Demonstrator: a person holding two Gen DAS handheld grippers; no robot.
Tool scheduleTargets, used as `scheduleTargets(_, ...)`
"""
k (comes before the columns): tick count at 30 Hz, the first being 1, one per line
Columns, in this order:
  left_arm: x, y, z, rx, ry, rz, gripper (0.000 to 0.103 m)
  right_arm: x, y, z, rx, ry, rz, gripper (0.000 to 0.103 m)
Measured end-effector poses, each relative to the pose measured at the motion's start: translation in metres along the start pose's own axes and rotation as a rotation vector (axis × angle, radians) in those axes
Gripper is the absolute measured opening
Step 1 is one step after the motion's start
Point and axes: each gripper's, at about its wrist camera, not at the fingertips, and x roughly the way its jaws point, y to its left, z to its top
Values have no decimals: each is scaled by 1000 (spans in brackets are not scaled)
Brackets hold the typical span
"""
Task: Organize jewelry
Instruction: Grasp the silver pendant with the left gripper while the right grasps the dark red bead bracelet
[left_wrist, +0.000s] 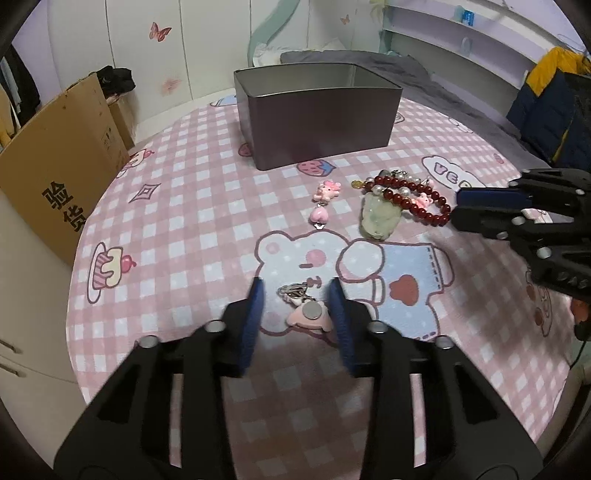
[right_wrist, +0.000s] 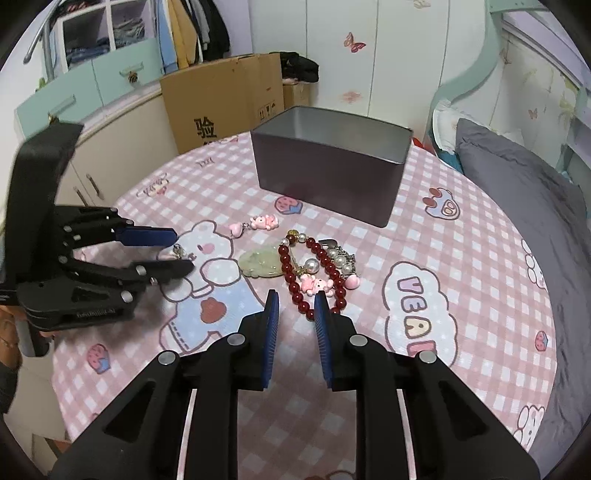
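A grey metal tin (left_wrist: 317, 122) (right_wrist: 332, 173), open on top, stands at the back of the pink checked tablecloth. My left gripper (left_wrist: 297, 293) (right_wrist: 183, 249) is open around a pink charm with a silver clasp (left_wrist: 306, 308), which lies on the cloth between the fingers. My right gripper (right_wrist: 297, 301) (left_wrist: 456, 206) is open and empty, just short of a red bead bracelet (right_wrist: 317, 273) (left_wrist: 406, 201). A pale green jade pendant (right_wrist: 258, 264) (left_wrist: 378, 218) and a pink bear charm (right_wrist: 258, 223) (left_wrist: 325, 199) lie nearby.
A cardboard box (left_wrist: 62, 166) (right_wrist: 221, 103) stands left of the table beside a white cabinet (right_wrist: 122, 147). A bed with a grey blanket (right_wrist: 535, 229) runs along the right. A jacket (left_wrist: 554, 107) hangs at the far right.
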Motion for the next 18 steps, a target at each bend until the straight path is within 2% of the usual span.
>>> scheduleTargets(2,0,2,0,-1,-5,3,17,6,2,1,-16,9,-10,19)
scheduleTargets(8,0,9,2,-35,-7,-37,15,19,11,1,-80,27,-64,19)
scheduleTargets(12,-2,19,6,-99,-2,-123,15,25,18,1,-143,34,-111,17)
scheduleTargets(14,-5,22,10,-121,-7,-157,15,25,20,2,-147,41,-110,6)
scheduleTargets(18,-17,25,20,-152,-27,-223,15,13,15,5,-115,28,-66,6)
